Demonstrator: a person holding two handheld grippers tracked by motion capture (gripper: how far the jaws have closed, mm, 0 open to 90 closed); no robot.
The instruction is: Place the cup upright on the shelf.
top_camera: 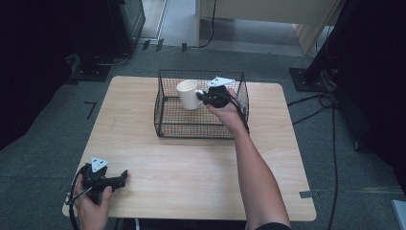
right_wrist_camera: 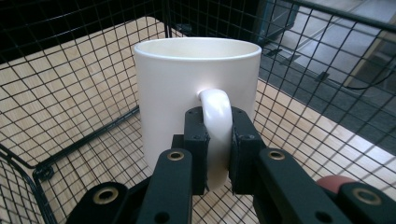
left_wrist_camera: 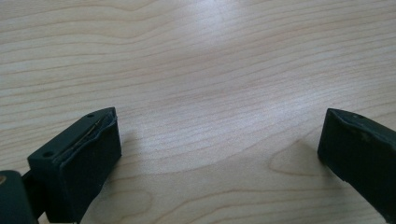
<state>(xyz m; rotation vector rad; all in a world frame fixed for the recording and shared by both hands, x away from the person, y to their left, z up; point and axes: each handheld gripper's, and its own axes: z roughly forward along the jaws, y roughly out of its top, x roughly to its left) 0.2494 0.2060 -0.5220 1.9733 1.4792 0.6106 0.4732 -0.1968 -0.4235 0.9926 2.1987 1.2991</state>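
Observation:
A white mug [top_camera: 187, 94] hangs upright inside a black wire basket [top_camera: 165, 125] at the back middle of the table. My right gripper [top_camera: 203, 97] is shut on the mug's handle [right_wrist_camera: 215, 135], its two pads pressing the handle from both sides in the right gripper view, where the mug [right_wrist_camera: 187, 88] stands above the basket's mesh floor [right_wrist_camera: 84, 140]. My left gripper [top_camera: 123, 176] rests at the table's front left corner, held in a hand. In the left gripper view its jaws stand wide apart over bare wood, with nothing between the fingertips [left_wrist_camera: 88, 154].
The light wooden table [top_camera: 191, 167] has rounded corners and sits on grey carpet. Cables trail on the floor at the right, and dark stands flank the table at the back left and right. A piece of tape [top_camera: 306, 194] marks the front right edge.

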